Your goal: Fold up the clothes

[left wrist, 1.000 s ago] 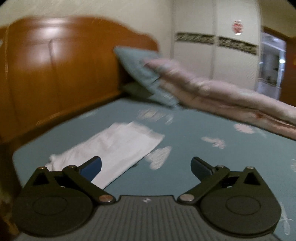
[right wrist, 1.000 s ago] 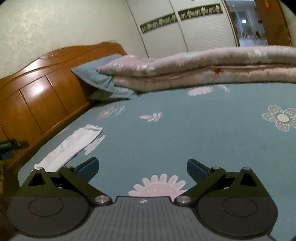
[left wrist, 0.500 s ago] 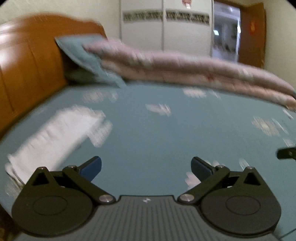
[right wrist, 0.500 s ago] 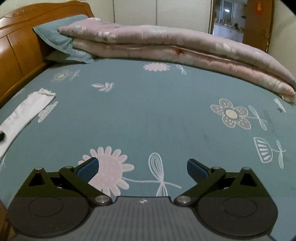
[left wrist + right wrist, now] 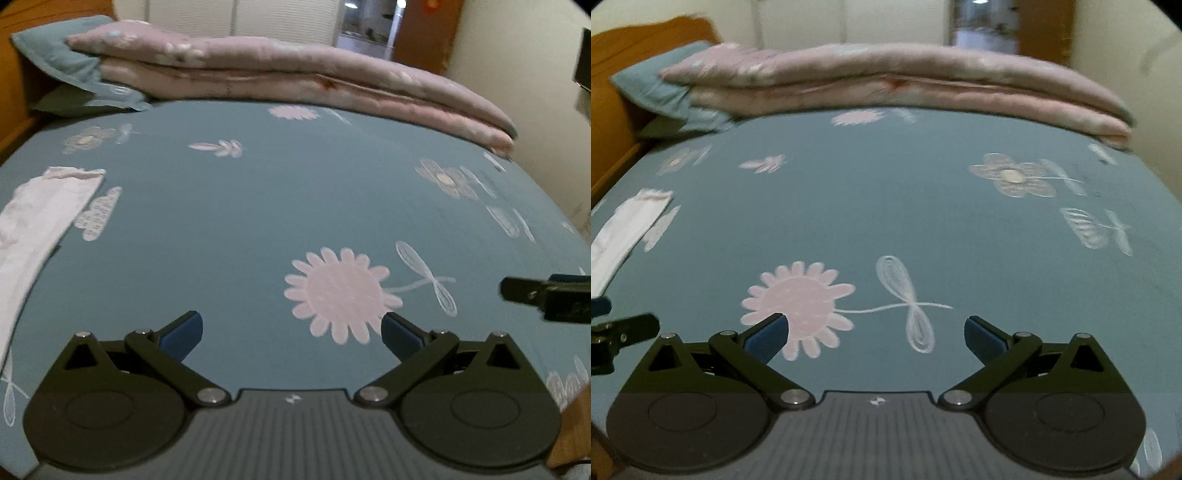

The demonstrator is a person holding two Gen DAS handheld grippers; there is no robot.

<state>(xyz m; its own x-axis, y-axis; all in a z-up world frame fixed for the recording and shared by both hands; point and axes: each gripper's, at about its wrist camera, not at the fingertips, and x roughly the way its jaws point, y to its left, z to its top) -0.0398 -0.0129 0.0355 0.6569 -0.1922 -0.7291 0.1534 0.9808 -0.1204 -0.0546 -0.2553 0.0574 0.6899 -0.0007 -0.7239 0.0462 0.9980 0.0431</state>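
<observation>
Two grippers hang over the bed, side by side, both pointing toward the far wall. The left gripper [image 5: 291,326] has its jaws spread wide apart with nothing between them, only the blue sheet [image 5: 258,206] below. The right gripper [image 5: 873,334] is the same: jaws wide apart, empty, above the one big pink daisy [image 5: 798,304] printed on the sheet. Each camera catches the edge of the other gripper at the side of its view.

One piece of clothing is in sight, a white garment [image 5: 33,221] already folded into a long narrow strip. It lies flat on the sheet at the left edge of the bed, near the wooden headboard [image 5: 613,96], well apart from both grippers and touched by neither.

At the far side of the bed a single pink quilt [image 5: 288,81], folded so that two thick layers show, runs almost the whole width. Its left end rests on one blue-green pillow [image 5: 62,62] that leans against the headboard. Behind the quilt stand pale wardrobe doors [image 5: 266,18] and one open doorway [image 5: 365,20].
</observation>
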